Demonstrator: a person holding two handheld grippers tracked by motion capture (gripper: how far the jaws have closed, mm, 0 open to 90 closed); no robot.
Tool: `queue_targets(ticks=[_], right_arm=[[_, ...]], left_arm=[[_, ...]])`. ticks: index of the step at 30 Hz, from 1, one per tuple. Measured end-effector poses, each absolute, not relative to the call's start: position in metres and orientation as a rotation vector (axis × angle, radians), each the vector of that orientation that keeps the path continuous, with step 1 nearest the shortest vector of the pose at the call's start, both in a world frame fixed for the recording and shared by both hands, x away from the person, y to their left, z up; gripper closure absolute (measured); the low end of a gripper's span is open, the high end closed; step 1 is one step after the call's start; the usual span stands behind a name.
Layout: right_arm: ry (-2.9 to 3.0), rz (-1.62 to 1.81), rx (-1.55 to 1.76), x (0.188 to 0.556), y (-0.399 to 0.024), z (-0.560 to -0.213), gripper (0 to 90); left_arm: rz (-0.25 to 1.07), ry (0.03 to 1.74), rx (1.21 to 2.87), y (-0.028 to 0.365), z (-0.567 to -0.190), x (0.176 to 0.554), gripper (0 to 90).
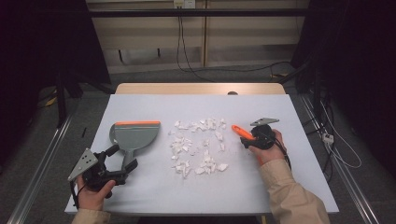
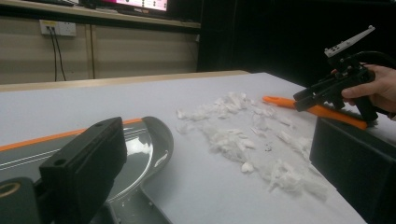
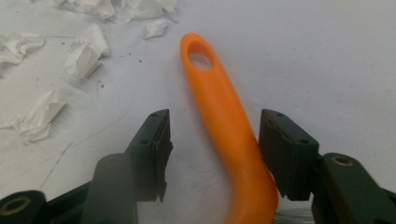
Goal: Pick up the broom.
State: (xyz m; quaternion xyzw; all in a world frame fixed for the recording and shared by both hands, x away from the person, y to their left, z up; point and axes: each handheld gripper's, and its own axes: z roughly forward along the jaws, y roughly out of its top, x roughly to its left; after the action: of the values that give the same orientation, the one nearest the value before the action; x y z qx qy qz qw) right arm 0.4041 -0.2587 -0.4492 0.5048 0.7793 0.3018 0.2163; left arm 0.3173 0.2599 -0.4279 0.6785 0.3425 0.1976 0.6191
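Between the right gripper's (image 3: 212, 154) jaws lies the orange brush handle (image 3: 224, 121), flat on the table (image 1: 299, 177). The jaws stand partly open around it, a gap on the left and the right pad close against it, so I'd say the brush isn't gripped yet, only lined up for pickup. Beside it spreads a patch of paper scraps (image 1: 198, 147), waiting to be swept. Across them the dustpan (image 1: 134, 135) lies with its orange lip away from the person, while the left gripper (image 1: 122, 158) straddles its handle, jaws wide, ready to steady it.
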Motion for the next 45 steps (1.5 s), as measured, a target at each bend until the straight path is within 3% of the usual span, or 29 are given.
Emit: queue_targets(ticks=[4,6,12,19,39,45], right_arm=[[2.172,0.817,1.410,0.409,-0.261,-0.450,48.9],[2.182,0.800,1.414,0.412,-0.262,-0.449,57.0],[2.181,0.763,1.427,0.414,-0.269,-0.446,67.1],[2.159,0.738,1.422,0.415,-0.277,-0.445,57.2],[2.165,0.715,1.524,0.419,-0.275,-0.445,56.5],[2.177,0.738,1.557,0.419,-0.275,-0.447,64.1]], left_arm=[[0.454,0.783,1.566,0.259,-0.428,0.317,3.6],[0.456,0.784,1.569,0.259,-0.428,0.317,3.6],[0.449,0.790,1.573,0.259,-0.429,0.318,3.8],[0.437,0.789,1.570,0.257,-0.429,0.318,3.8],[0.435,0.783,1.587,0.256,-0.430,0.318,4.0],[0.440,0.779,1.595,0.256,-0.430,0.318,4.0]])
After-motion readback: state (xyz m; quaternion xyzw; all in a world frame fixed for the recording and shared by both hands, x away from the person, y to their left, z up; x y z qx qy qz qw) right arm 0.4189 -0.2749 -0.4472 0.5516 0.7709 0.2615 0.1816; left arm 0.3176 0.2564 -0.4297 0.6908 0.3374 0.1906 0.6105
